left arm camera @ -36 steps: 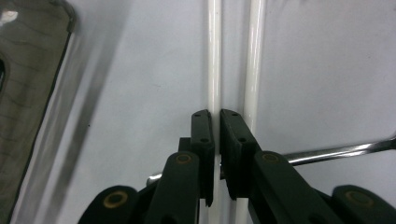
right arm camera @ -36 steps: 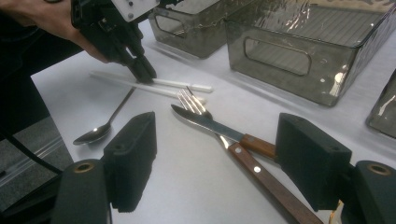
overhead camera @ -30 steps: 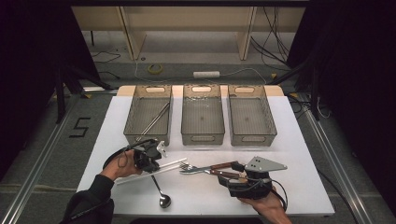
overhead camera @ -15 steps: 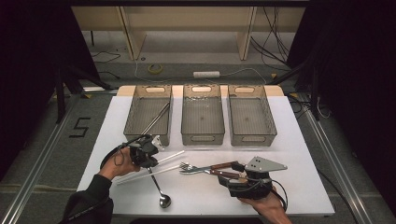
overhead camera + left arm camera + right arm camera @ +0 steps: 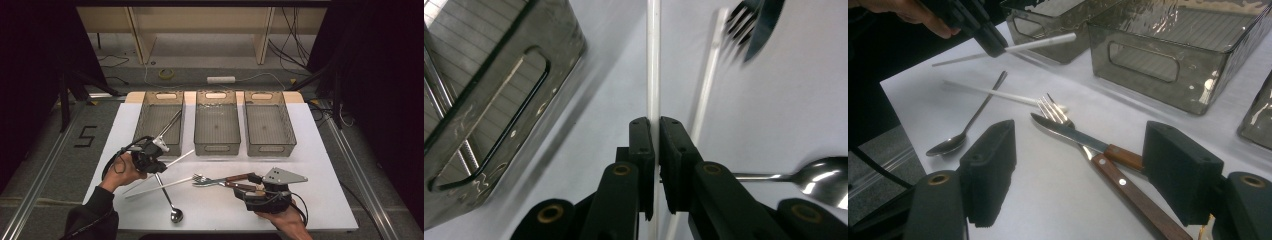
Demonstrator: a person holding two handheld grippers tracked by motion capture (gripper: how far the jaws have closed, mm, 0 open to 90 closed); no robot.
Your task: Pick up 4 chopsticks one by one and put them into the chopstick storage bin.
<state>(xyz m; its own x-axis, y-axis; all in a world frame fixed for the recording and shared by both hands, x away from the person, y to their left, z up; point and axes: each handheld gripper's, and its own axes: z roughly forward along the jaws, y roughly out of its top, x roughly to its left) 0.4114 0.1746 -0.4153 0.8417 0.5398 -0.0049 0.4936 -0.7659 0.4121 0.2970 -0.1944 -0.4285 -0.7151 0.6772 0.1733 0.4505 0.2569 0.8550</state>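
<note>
Gripping 1 of 2 white chopsticks (image 5: 177,158), the left gripper (image 5: 156,159) clamps it; right gripper (image 5: 1078,185) gapes over 1 knife (image 5: 1083,141), 1 fork (image 5: 1060,117); 1 spoon (image 5: 170,202), 3 bins (image 5: 216,147).

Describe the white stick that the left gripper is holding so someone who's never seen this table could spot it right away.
Start at the leftmost bin of three at the table's far edge. Just in front of its near end, the left gripper is shut on a thin white stick. Unlike the second white stick lying flat by the spoon, this one is lifted off the table.

Three bins (image 5: 216,122) across the back; bare table (image 5: 320,200) at right.
</note>
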